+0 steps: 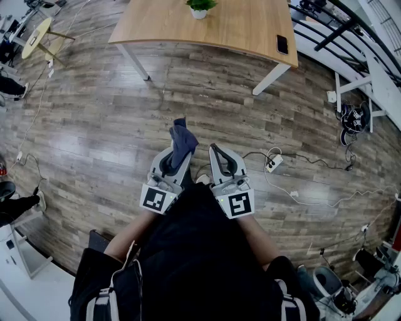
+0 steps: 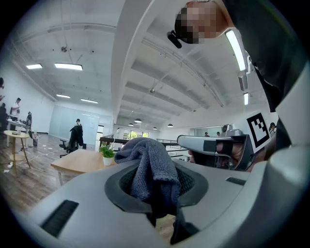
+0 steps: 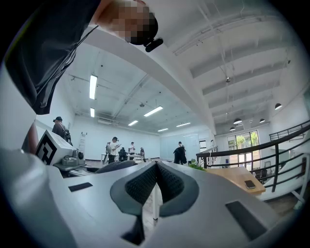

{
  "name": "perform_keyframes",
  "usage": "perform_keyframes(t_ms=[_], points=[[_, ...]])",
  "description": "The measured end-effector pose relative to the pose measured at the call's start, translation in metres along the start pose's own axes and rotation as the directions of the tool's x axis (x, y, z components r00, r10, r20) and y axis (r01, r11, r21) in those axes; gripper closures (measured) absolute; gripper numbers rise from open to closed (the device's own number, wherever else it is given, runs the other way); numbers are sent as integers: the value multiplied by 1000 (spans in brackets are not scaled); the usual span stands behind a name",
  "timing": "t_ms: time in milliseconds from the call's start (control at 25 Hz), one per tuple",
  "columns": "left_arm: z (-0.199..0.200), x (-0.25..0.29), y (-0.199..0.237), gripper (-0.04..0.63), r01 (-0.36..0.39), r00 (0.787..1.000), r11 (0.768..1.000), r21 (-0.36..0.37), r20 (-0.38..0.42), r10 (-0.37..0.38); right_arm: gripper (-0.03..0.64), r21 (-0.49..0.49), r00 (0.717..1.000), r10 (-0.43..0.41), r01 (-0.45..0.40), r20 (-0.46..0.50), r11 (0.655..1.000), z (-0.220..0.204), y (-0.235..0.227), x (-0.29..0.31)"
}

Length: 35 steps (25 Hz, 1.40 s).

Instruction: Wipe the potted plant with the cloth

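Note:
My left gripper (image 1: 180,145) is shut on a dark blue-grey cloth (image 1: 182,139) that bunches up out of its jaws; in the left gripper view the cloth (image 2: 147,169) fills the middle. Beside it, my right gripper (image 1: 215,150) is shut with nothing between its pads (image 3: 156,181). Both are held level in front of the person, over the wooden floor. The small potted plant (image 1: 200,7), green leaves in a white pot, stands at the far side of a wooden table (image 1: 169,28), well ahead of both grippers. It shows small in the left gripper view as the plant (image 2: 107,156).
A black phone (image 1: 282,44) lies at the table's right end. A power strip (image 1: 273,163) and white cables trail over the floor on the right. A round side table (image 1: 34,37) stands far left, black railings (image 1: 338,31) far right. People stand in the distance.

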<state>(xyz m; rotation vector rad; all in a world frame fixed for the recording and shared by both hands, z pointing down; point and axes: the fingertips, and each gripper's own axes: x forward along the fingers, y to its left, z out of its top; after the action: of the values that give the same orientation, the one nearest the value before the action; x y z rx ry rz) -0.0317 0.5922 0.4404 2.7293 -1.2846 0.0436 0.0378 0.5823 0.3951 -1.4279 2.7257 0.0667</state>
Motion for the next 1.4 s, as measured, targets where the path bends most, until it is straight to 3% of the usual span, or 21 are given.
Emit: perform_keyframes(t_ms=[320,560,640,760,880,960,1080,1160,1280,1400], points=[[-2,4,-3,480,-36,999,999,23,42,35,600,8,998,61,-61,6,998,-6,-5,-2],[7,24,35,482,-109,988,990,-92,97,118,600,42,999,-9,10,-43,999,-11,-41,15],[7,35,50,482,-121,987,989,-89,96,129,600,46,998,-19,21,-52,999,-12,-52,26],[-1,57,68,480,-92,993,994,-54,63,95,600,42,999,9,-8,-38,999,-14,-57,45],[0,97,88,480,-22,994,994,-108,105,33,600,-40,999,48,-48,12,998,-8,-64,72],[-15,134,109,482,21,997,995,-101,77,-13,600,-53,999,47,-46,7,998,-17,-85,102],[-32,194,146,482,85,996,991,-103,-4,-86,600,20,1000,-21,21,-1,1000,-32,-131,154],[-19,226,174,480,116,993,986,-117,-8,-118,598,83,999,-52,52,-3,995,-27,-155,196],[8,260,222,480,108,994,987,-123,-3,-109,599,106,998,-58,58,-3,993,-10,-179,266],[24,291,268,480,90,996,990,-109,-1,-91,598,109,994,-93,100,-63,989,-18,-206,322]])
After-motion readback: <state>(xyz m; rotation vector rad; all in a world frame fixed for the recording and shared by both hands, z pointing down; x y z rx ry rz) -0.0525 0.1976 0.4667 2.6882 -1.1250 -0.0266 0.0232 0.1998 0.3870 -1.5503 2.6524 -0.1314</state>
